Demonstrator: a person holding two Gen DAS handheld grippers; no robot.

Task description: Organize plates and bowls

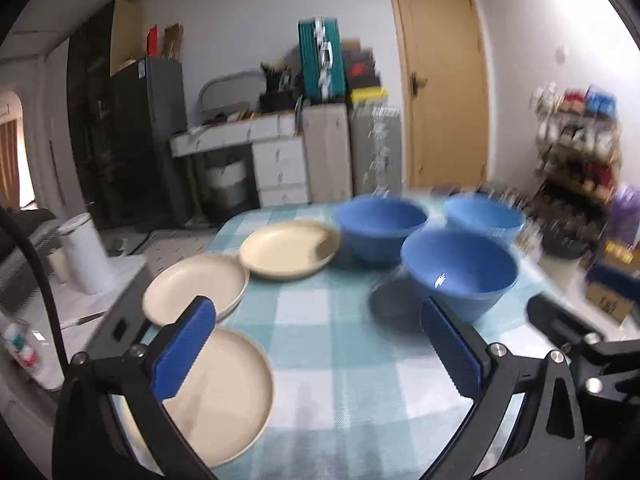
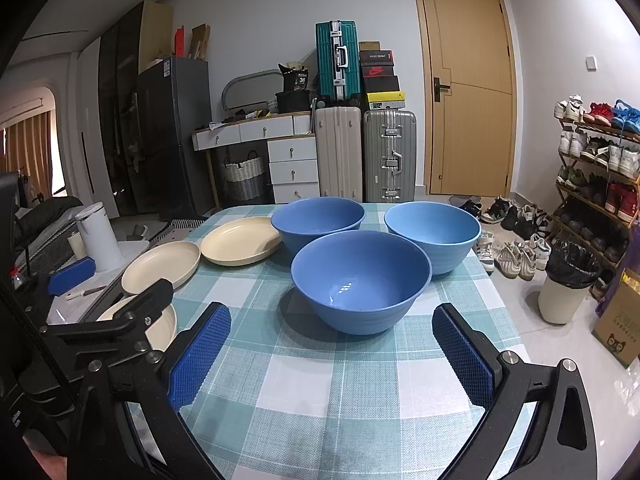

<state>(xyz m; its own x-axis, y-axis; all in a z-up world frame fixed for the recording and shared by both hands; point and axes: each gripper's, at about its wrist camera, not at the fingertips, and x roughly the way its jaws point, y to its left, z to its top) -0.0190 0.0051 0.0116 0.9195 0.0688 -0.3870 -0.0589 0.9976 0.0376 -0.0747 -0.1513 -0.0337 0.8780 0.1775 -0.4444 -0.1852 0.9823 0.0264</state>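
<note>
Left wrist view, blurred: left gripper [image 1: 320,344] spread, empty, above the table [image 1: 344,360]; three cream plates [image 1: 289,249] lie left of the nearest blue bowl [image 1: 460,276].

Right wrist view: right gripper [image 2: 332,356] spread, empty, before that bowl [image 2: 360,280]; two more bowls [image 2: 318,220] stand behind it. Judged: nothing stacked; first grasp pending, a rim pinch.

We see three blue bowls [image 2: 360,280] at twelve o'clock, cream plates [image 2: 240,240] at ten o'clock, on a teal-and-white checked tablecloth [image 2: 340,380].
</note>
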